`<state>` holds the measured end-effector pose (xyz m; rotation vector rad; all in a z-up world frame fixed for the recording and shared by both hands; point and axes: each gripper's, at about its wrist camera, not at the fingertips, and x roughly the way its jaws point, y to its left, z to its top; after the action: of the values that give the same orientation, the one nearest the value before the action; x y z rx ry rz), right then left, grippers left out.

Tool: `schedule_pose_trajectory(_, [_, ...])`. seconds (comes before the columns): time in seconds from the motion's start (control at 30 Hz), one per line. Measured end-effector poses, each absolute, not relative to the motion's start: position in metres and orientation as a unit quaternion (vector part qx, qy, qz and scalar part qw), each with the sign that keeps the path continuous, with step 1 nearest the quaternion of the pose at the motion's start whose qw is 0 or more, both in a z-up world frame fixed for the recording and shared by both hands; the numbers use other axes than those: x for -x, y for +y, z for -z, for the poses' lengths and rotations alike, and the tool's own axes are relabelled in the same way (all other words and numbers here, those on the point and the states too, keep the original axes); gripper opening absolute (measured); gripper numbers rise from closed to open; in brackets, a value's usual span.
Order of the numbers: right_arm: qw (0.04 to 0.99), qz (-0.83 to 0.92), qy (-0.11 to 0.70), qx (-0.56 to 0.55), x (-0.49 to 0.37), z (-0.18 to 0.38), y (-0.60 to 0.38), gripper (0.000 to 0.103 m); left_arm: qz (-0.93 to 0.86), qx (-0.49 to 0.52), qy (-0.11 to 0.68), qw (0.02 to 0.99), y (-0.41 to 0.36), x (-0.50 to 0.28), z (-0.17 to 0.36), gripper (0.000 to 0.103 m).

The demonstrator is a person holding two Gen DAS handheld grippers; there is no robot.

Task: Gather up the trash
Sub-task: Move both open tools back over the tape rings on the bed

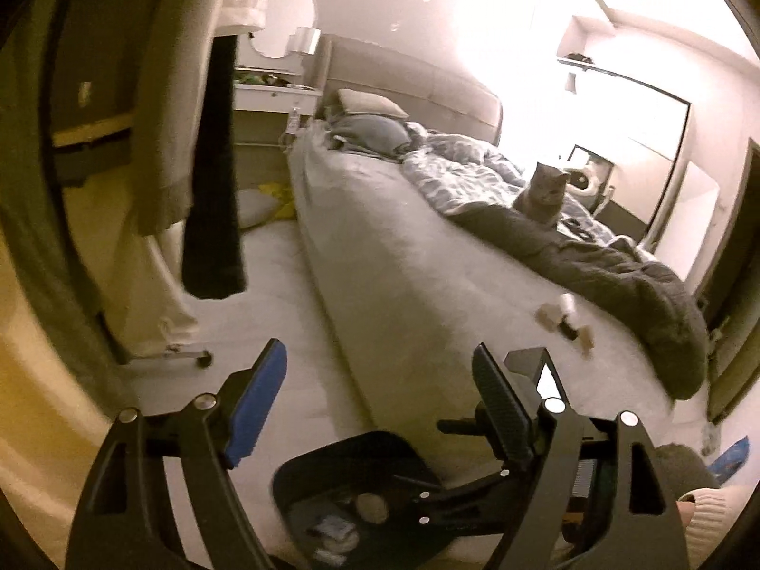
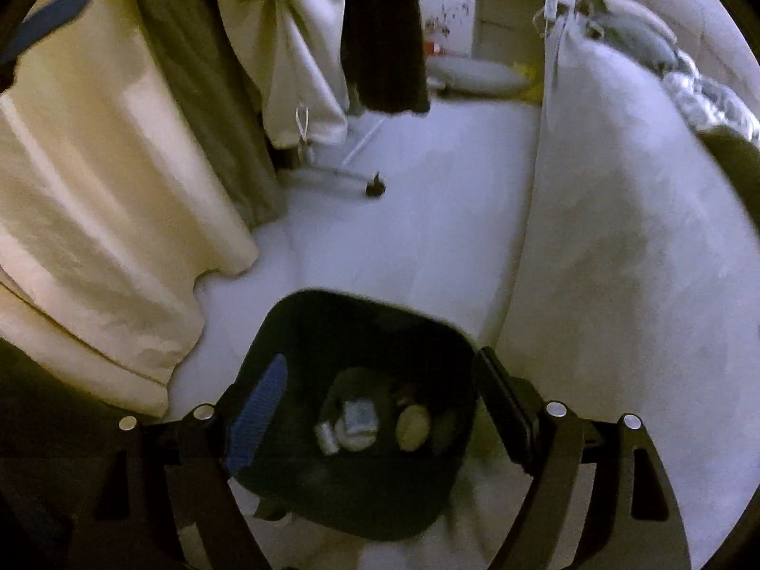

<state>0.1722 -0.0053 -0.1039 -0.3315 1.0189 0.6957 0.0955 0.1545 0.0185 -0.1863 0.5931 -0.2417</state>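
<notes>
Both grippers, left (image 1: 380, 370) and right (image 2: 380, 380), are spread wide and empty. Some trash (image 2: 361, 420) is already in the bin (image 2: 304, 313) beside the bed (image 1: 427, 261). More scraps (image 1: 565, 320) are left up on the bed past the bin, and could easily be missed or batted off by the cat (image 1: 541, 194).

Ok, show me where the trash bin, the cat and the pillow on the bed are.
Trash bin (image 2: 304, 327): right wrist view, on its dark far rim.
Cat (image 1: 541, 194): left wrist view, on its grey chest.
Pillow (image 1: 370, 103): left wrist view, on the middle of its top face.

Left wrist view faces across the bed (image 1: 427, 256); right looks steeply down; both share the bin (image 2: 361, 332).
</notes>
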Motion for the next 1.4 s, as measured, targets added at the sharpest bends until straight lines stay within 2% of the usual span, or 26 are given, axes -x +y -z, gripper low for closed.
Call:
schedule_pose_trajectory(0.4, [0.843,-0.303,0.422,0.138,-0.196,0.065,-0.082,0.084,0.139,0.084,0.286,0.944,0.109,-0.13,-0.021,0.083])
schedule_pose_trajectory(0.87, [0.855,-0.276,0.415,0.145,-0.227,0.072,-0.153,0.084,0.186,0.063,0.304,0.932,0.027,-0.175,-0.013,0.084])
schedule_pose_trajectory(1.4, [0.903,-0.229,0.354,0.088,-0.252,0.054,-0.272,0.086,0.202,0.029,0.331,0.921,-0.051,-0.238,0.014,0.084])
